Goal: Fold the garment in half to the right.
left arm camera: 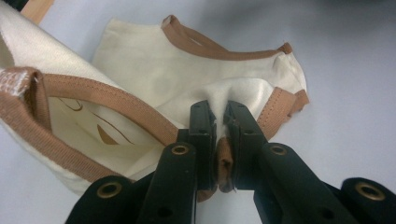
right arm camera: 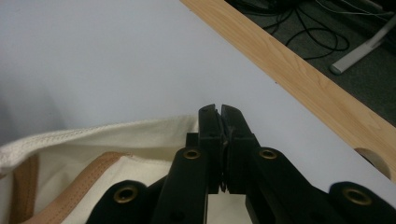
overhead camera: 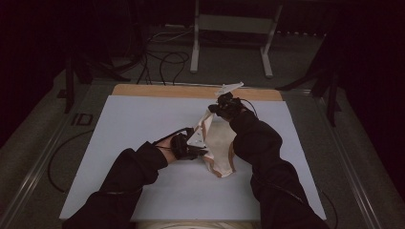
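Both sleeves (overhead camera: 129,171) were black; the left gripper (left arm camera: 219,116) and right gripper (right arm camera: 220,116) had black jaws (brass-coloured rivets), trailing thin black cables.

— Room to pass?
— Plenty over the bare pale grey tabletop (overhead camera: 143,124) left of the cream cloth garment with tan trim (overhead camera: 220,143).
— In the way?
— Just that garment, stretched between both grippers, mid-table; wooden far edge strip (overhead camera: 167,90) bare.

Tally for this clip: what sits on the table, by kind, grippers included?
Cream cloth garment with tan trim: 1
Black two-jaw grippers, left gripper and right gripper, both clamped on the garment: 2
Total: 3
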